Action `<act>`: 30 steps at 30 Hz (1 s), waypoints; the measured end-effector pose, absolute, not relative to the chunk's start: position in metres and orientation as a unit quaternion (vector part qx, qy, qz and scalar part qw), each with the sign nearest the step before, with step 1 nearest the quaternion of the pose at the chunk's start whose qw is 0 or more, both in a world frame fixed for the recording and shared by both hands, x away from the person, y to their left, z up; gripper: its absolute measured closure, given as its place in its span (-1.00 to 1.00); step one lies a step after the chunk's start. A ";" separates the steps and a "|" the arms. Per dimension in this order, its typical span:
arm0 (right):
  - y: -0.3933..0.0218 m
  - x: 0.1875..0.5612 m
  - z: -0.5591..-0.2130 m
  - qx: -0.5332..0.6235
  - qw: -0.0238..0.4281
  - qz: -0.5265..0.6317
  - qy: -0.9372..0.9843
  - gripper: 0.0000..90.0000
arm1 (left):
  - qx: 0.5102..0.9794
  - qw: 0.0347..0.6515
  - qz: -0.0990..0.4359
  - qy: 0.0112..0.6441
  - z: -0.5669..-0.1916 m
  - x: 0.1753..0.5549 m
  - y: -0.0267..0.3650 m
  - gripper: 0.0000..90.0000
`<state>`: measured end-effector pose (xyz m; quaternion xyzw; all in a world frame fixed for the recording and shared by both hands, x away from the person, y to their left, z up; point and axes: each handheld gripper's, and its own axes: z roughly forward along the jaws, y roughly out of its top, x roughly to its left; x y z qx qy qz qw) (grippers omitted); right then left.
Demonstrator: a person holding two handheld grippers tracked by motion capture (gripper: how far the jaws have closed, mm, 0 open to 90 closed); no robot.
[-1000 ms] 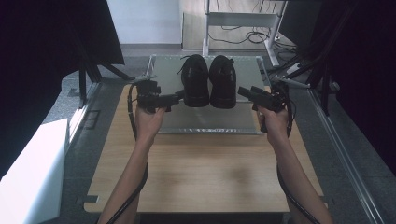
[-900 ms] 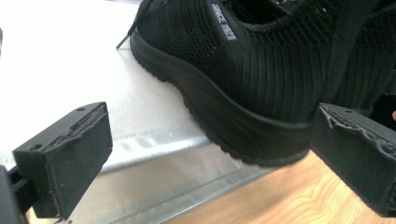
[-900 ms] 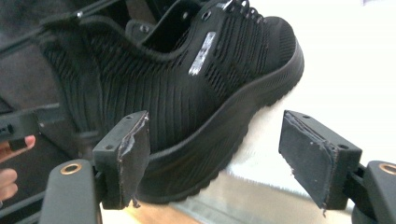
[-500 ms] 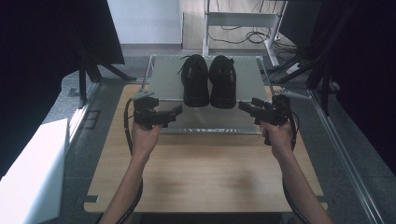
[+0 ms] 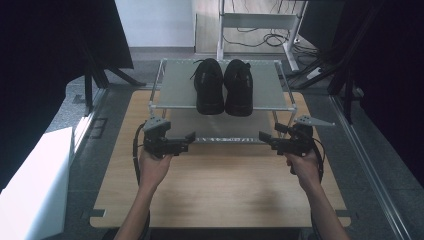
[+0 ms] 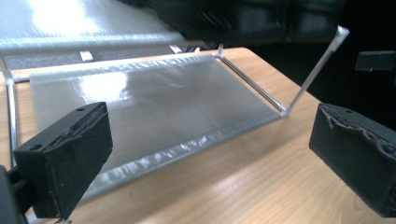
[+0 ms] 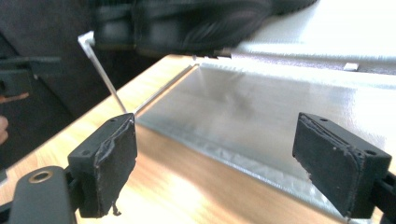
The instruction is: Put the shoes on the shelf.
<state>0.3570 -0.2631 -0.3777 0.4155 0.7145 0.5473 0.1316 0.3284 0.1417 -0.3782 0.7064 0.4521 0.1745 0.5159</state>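
**Both tools empty in front of the shoe rack**

While the pair of black shoes (image 5: 223,86) sits side by side on the top shelf (image 5: 175,90) of the small metal rack, toes toward the person, both tools hover low over the wooden counter (image 5: 220,190) just in front of the rack's lower shelf (image 5: 220,131). The left tool (image 5: 189,137) is held in the person's left hand (image 5: 152,167) near the rack's front left post, its jaws pointing inward toward the middle. In the left gripper view its two black pads (image 6: 70,158) stand wide apart with nothing between them; the silvery lower shelf (image 6: 154,107) and bare counter (image 6: 243,186) lie beyond them.

The right tool (image 5: 265,137) mirrors it, held in the right hand (image 5: 302,167) near the front right post and pointing inward toward the left one. Its jaws have just been opening, and in the right gripper view the pads (image 7: 109,165) stand well apart and empty, with the lower shelf (image 7: 261,112) ahead and the dark sole of a shoe (image 7: 187,23) on the shelf above, at the top of the view. Neither tool touches the shoes or the rack; the shoes are well apart from both, up and farther back. A cable loops from each tool down beside the forearm.
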 end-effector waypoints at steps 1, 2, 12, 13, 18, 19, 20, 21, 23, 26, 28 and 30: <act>-0.263 0.357 -0.378 0.415 0.132 0.547 0.714 -0.70 | 0.706 0.516 0.174 0.452 -0.378 0.328 0.142 -1.00; -0.264 0.351 -0.382 0.412 0.133 0.541 0.721 -0.71 | 0.710 0.515 0.176 0.446 -0.382 0.322 0.141 -1.00; -0.269 0.330 -0.403 0.403 0.135 0.527 0.735 -0.78 | 0.726 0.508 0.171 0.430 -0.404 0.297 0.142 -1.00; -0.268 0.325 -0.407 0.401 0.136 0.522 0.740 -0.79 | 0.728 0.508 0.169 0.427 -0.409 0.292 0.142 -1.00; -0.263 0.314 -0.420 0.396 0.140 0.510 0.751 -0.85 | 0.733 0.503 0.173 0.423 -0.419 0.284 0.140 -1.00; -0.263 0.314 -0.420 0.396 0.140 0.510 0.751 -0.85 | 0.735 0.502 0.172 0.423 -0.422 0.282 0.140 -1.00; -0.260 0.309 -0.425 0.393 0.139 0.504 0.756 -0.89 | 0.738 0.498 0.172 0.422 -0.427 0.278 0.138 -1.00; -0.258 0.307 -0.428 0.391 0.140 0.500 0.760 -0.90 | 0.741 0.495 0.171 0.420 -0.429 0.276 0.137 -1.00; -0.254 0.305 -0.434 0.385 0.138 0.488 0.771 -0.95 | 0.743 0.492 0.172 0.419 -0.432 0.275 0.136 -1.00; -0.249 0.301 -0.442 0.380 0.137 0.482 0.778 -0.99 | 0.751 0.482 0.171 0.417 -0.447 0.268 0.131 -1.00; -0.248 0.300 -0.446 0.379 0.133 0.479 0.781 -1.00 | 0.754 0.480 0.169 0.416 -0.451 0.267 0.129 -1.00; -0.244 0.297 -0.455 0.376 0.131 0.469 0.788 -1.00 | 0.760 0.471 0.168 0.415 -0.462 0.263 0.124 -1.00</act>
